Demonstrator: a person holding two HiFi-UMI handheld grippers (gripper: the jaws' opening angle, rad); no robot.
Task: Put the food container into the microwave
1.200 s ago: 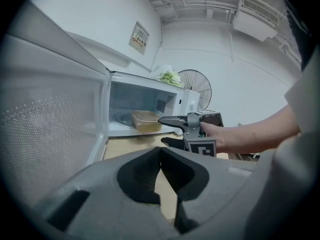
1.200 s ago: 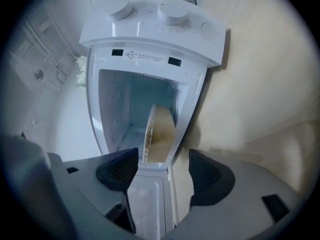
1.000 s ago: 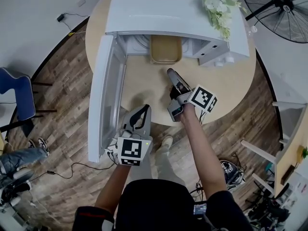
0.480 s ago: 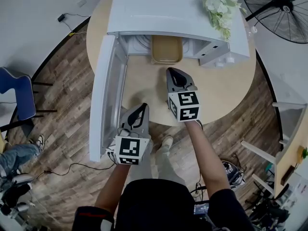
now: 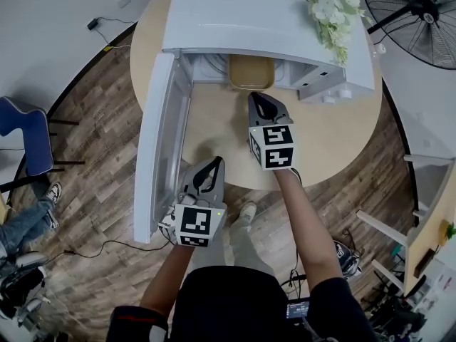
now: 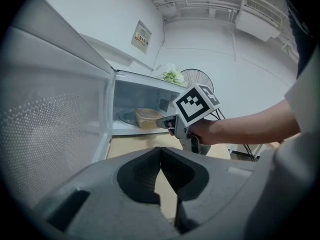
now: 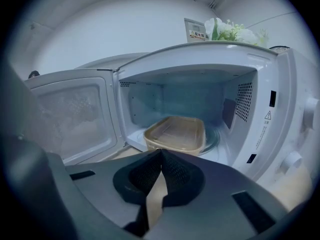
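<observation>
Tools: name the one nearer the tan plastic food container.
The right tool, tips just short of the food container inside the white microwave; the left tool hangs back beside the open door.

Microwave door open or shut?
Open. The microwave door stands swung out to the left, leaving the cavity exposed, and the food container sits inside.

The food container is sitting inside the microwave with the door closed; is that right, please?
Not quite: the food container sits inside the microwave, but the door is open, swung out to the left, as the right gripper view shows.
</observation>
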